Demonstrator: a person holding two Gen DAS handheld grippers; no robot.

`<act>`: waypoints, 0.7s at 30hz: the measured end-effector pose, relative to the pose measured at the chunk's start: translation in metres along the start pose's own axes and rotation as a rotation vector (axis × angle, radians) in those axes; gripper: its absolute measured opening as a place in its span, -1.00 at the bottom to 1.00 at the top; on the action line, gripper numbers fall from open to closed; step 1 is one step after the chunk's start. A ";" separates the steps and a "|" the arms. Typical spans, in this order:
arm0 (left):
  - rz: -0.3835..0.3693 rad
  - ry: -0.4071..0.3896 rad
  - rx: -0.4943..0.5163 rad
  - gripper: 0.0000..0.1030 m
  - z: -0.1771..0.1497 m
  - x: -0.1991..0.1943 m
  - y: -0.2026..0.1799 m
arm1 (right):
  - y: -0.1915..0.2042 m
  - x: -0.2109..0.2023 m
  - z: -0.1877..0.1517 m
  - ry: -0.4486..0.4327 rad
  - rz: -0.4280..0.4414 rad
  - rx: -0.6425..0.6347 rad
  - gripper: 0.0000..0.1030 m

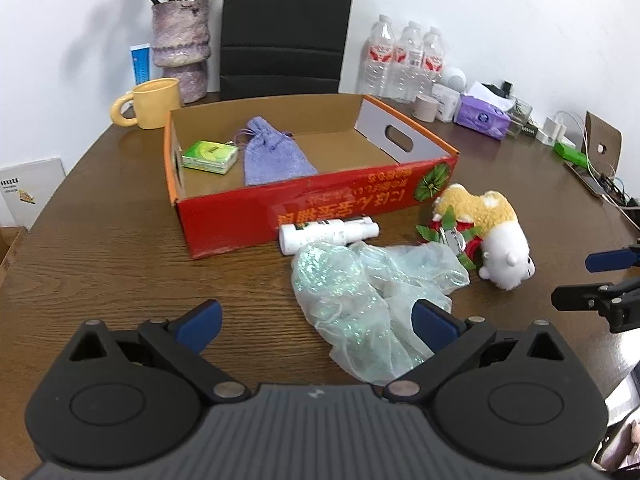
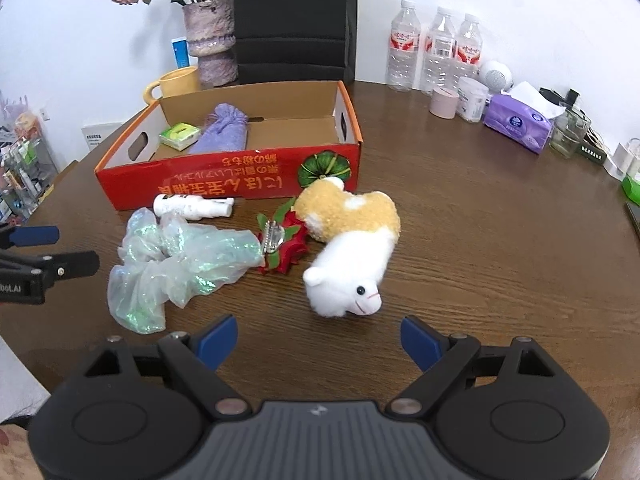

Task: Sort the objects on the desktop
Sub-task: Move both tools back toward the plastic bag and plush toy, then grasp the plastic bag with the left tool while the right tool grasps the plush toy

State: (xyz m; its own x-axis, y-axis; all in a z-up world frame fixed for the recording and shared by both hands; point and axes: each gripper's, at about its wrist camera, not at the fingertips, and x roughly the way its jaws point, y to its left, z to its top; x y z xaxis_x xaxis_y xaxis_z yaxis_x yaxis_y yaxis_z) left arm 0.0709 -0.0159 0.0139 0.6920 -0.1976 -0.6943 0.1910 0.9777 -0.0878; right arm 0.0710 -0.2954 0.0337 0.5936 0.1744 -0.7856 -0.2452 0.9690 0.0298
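A red cardboard box stands open on the table and holds a purple pouch and a green packet. In front of it lie a white spray bottle, a crumpled iridescent sheer bag, a red flower clip and a white-and-tan plush toy. My left gripper is open and empty, its right finger over the bag's near edge. My right gripper is open and empty just short of the plush toy.
A yellow mug, a vase of dried flowers and a black chair stand behind the box. Water bottles, jars, a purple tissue pack and chargers line the back right of the brown table.
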 end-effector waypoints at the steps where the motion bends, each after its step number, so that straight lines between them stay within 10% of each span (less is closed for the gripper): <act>1: -0.004 0.003 0.003 1.00 0.000 0.001 -0.001 | -0.001 0.000 -0.001 0.003 0.002 0.003 0.72; 21: -0.004 0.043 0.043 1.00 -0.002 0.020 -0.017 | -0.035 0.018 -0.010 0.007 0.003 0.092 0.72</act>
State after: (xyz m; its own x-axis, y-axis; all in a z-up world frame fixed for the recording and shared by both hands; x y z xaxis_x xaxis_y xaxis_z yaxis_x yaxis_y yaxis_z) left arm 0.0797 -0.0362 0.0002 0.6609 -0.1971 -0.7242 0.2243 0.9727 -0.0600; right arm 0.0830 -0.3274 0.0123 0.5876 0.1759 -0.7898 -0.1747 0.9806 0.0885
